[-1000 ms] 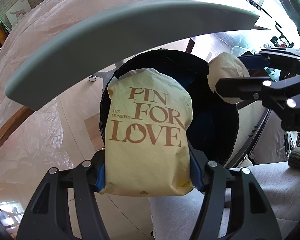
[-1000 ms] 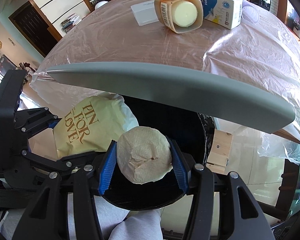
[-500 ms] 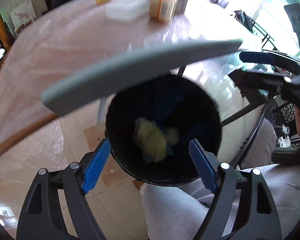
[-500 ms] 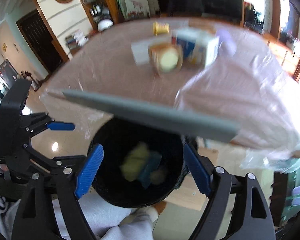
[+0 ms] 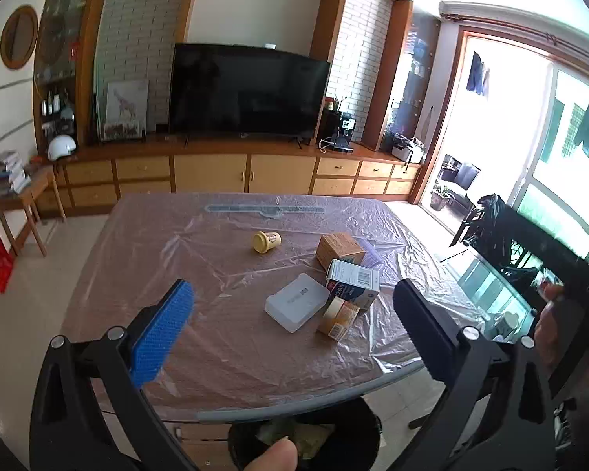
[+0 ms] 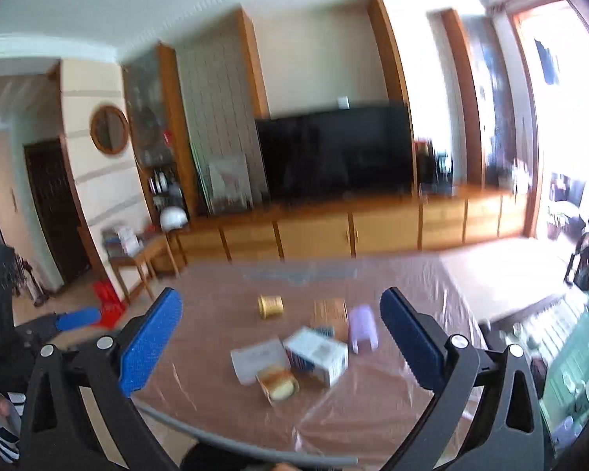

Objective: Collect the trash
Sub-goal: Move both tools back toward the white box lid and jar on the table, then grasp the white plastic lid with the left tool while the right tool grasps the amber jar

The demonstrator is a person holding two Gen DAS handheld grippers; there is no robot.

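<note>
Living room, bright with daylight from a tall window (image 5: pixel 561 149) at the right. White brick wall (image 5: pixel 137 19) behind a large black television (image 5: pixel 247 94), above a long wooden cabinet (image 5: pixel 231 172) along the far wall. Round wooden frame (image 5: pixel 19 37) on the left wall. Small wooden side table (image 5: pixel 23 196) near the left, on a pale tiled floor (image 5: pixel 23 314). Framed giraffe picture (image 5: pixel 126 109) leaning beside the television.

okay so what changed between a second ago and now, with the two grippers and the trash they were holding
Both let go: the left gripper dropped the yellow paper bag and the right gripper the crumpled paper ball into the black bin. Their jaws have just been opening and now stand empty, tipped up from the bin toward the table. The boxes and cups there stayed put.
</note>
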